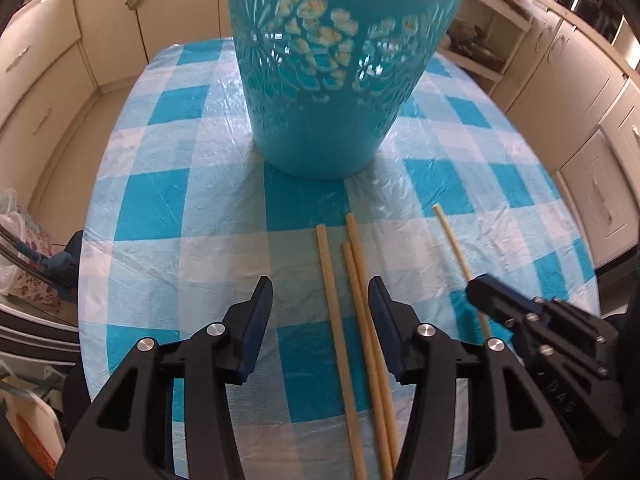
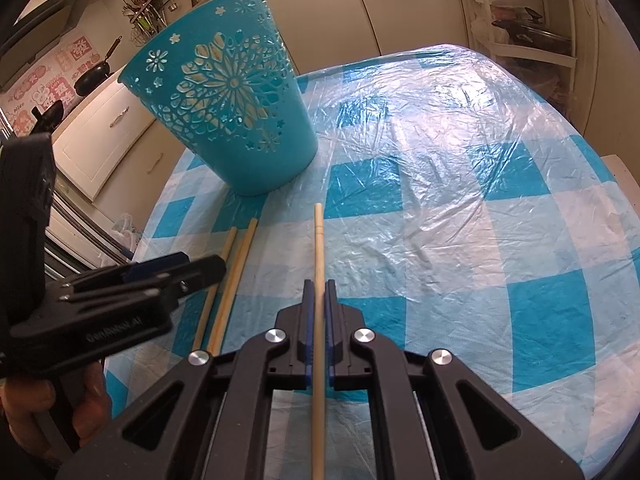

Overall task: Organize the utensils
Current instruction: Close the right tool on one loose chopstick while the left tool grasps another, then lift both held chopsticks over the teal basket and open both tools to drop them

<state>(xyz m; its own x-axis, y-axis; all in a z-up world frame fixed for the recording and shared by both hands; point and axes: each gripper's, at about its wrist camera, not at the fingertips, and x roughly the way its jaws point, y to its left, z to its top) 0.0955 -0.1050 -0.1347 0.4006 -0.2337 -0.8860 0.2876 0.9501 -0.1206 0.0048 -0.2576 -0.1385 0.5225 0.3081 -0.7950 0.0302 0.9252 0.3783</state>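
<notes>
A teal plastic basket [image 1: 320, 80] with cut-out flower patterns stands upright on the blue-and-white checked table [image 1: 160, 208]. Three pale wooden chopsticks [image 1: 362, 300] lie side by side in front of it. My left gripper [image 1: 320, 284] hangs over them, open, with the sticks lying between its fingers and no pad pressing on them. My right gripper [image 2: 319, 282] is shut on a fourth chopstick [image 2: 319, 240], which points toward the basket [image 2: 224, 100]. In the left wrist view the right gripper [image 1: 480, 286] sits to the right with its chopstick [image 1: 452, 236]. The left gripper [image 2: 208, 268] shows in the right wrist view, held by a hand.
The tablecloth [image 2: 460, 160] is covered in wrinkled clear plastic. Cream cabinets [image 1: 60, 80] ring the table, with open shelves [image 2: 520, 32] at the back. A patterned bag [image 1: 20, 248] sits past the table's left edge. A wok [image 2: 94, 74] rests on a counter.
</notes>
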